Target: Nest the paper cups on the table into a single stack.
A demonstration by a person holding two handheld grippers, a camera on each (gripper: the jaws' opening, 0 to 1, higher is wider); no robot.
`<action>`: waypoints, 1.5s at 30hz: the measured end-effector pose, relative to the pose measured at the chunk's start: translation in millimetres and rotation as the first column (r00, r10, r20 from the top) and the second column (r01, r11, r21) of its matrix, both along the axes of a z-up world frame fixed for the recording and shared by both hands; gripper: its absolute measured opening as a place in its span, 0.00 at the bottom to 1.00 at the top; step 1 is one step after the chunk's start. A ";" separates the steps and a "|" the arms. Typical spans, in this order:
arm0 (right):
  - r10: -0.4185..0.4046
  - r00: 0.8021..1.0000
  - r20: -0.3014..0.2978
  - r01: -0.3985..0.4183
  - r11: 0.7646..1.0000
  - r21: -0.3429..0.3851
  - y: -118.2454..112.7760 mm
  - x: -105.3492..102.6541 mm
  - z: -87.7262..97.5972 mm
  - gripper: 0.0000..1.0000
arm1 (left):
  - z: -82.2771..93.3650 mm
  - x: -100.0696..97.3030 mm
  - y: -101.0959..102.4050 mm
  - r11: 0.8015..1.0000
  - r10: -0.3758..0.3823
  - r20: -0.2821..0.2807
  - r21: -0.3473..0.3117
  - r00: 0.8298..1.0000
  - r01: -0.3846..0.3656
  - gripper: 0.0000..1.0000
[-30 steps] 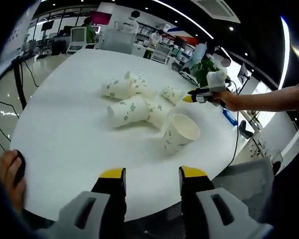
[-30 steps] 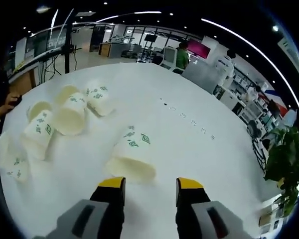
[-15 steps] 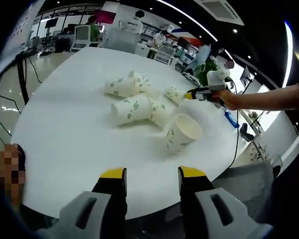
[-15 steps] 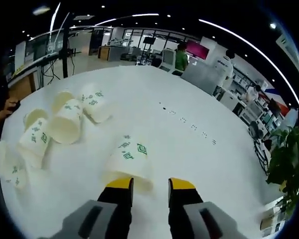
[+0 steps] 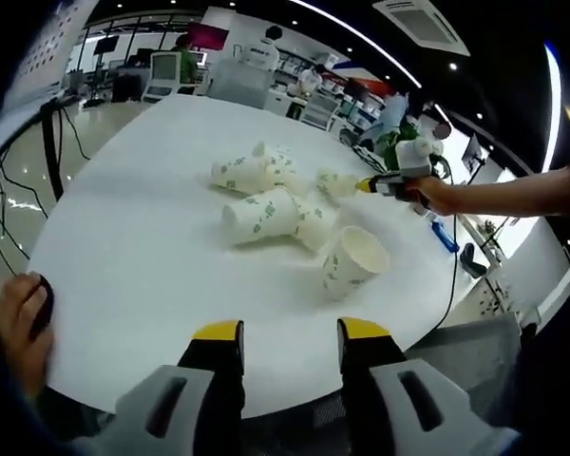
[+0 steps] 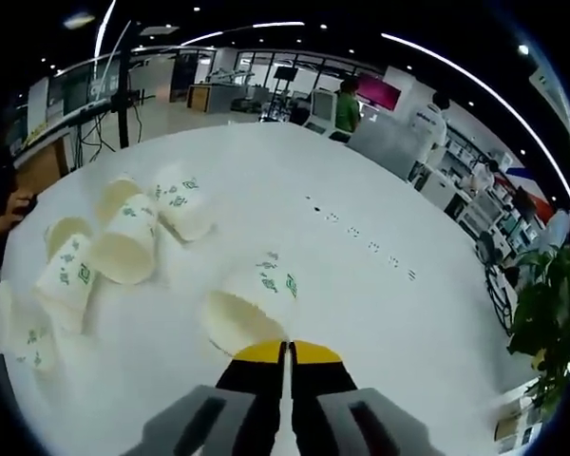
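The round white table (image 5: 123, 266) carries several paper cups lying on their sides in a loose cluster (image 5: 275, 204), with one cup (image 6: 252, 304) apart and just ahead of the right gripper (image 6: 287, 353). The right gripper's jaws are pressed together, pinching that cup's rim. The left gripper (image 5: 283, 334) hangs over the near table edge, jaws wide apart and holding nothing.

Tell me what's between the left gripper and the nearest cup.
Nothing but bare white table. In the left gripper view, the left gripper hangs open near the table's edge, and the nearest cup lies on its side beyond that stretch.
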State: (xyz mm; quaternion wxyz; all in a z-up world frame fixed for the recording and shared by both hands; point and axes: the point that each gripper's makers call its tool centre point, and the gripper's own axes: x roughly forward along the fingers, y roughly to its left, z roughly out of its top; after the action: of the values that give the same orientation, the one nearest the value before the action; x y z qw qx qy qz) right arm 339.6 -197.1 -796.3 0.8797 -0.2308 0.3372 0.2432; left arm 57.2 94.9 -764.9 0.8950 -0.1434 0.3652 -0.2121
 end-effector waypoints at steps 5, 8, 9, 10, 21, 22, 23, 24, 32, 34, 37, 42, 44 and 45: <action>0.014 1.000 0.009 -0.014 1.000 -0.003 4.2 -0.1 8.0 0.00 | 0.2 -3.3 -0.7 1.000 0.012 0.009 -0.016 1.000 -0.012 0.37; 0.005 1.000 0.017 -0.005 1.000 0.005 5.5 -3.0 18.4 0.00 | 3.5 -2.3 -0.3 0.999 0.035 0.025 -0.034 0.999 -0.034 0.37; 0.005 1.000 0.020 -0.005 1.000 0.002 4.9 -5.0 21.4 0.00 | 5.0 -1.6 -0.4 0.998 0.043 0.033 -0.040 0.999 -0.041 0.37; 0.010 1.000 0.027 -0.009 1.000 -0.008 4.4 -6.8 24.1 0.00 | 4.6 -0.1 0.2 0.998 0.051 0.037 -0.047 0.998 -0.049 0.37; -0.004 0.999 0.032 0.004 1.000 -0.013 2.1 -25.0 40.8 0.00 | 13.8 1.1 -8.0 0.995 0.053 0.064 -0.087 0.997 -0.047 0.36; -0.003 1.000 0.031 0.003 1.000 -0.012 2.9 -28.3 42.5 0.00 | 15.0 0.5 -8.2 0.995 0.054 0.066 -0.088 0.996 -0.049 0.36; -0.002 1.000 0.030 0.002 1.000 -0.010 2.8 -27.6 41.1 0.00 | 16.0 0.1 -8.2 0.995 0.056 0.067 -0.090 0.996 -0.050 0.36; 0.002 1.000 0.031 -0.001 1.000 -0.008 3.8 -29.0 41.7 0.00 | 17.0 0.1 -8.1 0.994 0.058 0.071 -0.093 0.996 -0.051 0.36; 0.043 0.998 0.055 -0.042 0.999 -0.019 16.0 -53.5 59.8 0.00 | 19.6 -1.8 -9.8 0.994 0.057 0.090 -0.096 0.994 -0.048 0.37; 0.052 0.997 0.063 -0.051 0.998 -0.020 18.3 -57.0 63.7 0.00 | 19.0 -1.0 -10.7 0.995 0.050 0.096 -0.095 0.994 -0.041 0.37; 0.063 0.996 0.067 -0.061 0.998 -0.027 20.6 -67.8 74.4 0.00 | 19.1 0.3 -11.6 0.996 0.037 0.107 -0.088 0.994 -0.028 0.37; 0.082 0.995 0.057 -0.079 0.996 -0.048 21.4 -71.4 77.9 0.00 | 21.7 3.8 -13.3 0.997 0.023 0.126 -0.078 0.992 -0.013 0.37; 0.090 0.994 0.057 -0.087 0.995 -0.049 20.1 -68.8 77.0 0.00 | 27.0 6.2 -16.4 0.999 0.004 0.155 -0.048 0.988 0.004 0.37; 0.092 0.994 0.051 -0.089 0.995 -0.046 20.1 -69.3 78.5 0.00 | 28.7 6.9 -17.6 1.000 -0.015 0.170 -0.022 0.985 0.019 0.37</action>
State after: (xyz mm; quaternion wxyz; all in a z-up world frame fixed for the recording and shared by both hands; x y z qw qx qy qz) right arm 270.3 -177.0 -717.8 0.8712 -0.2715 0.3081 0.2691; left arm 64.1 77.4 -736.2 0.9193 -0.1322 0.2862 -0.2357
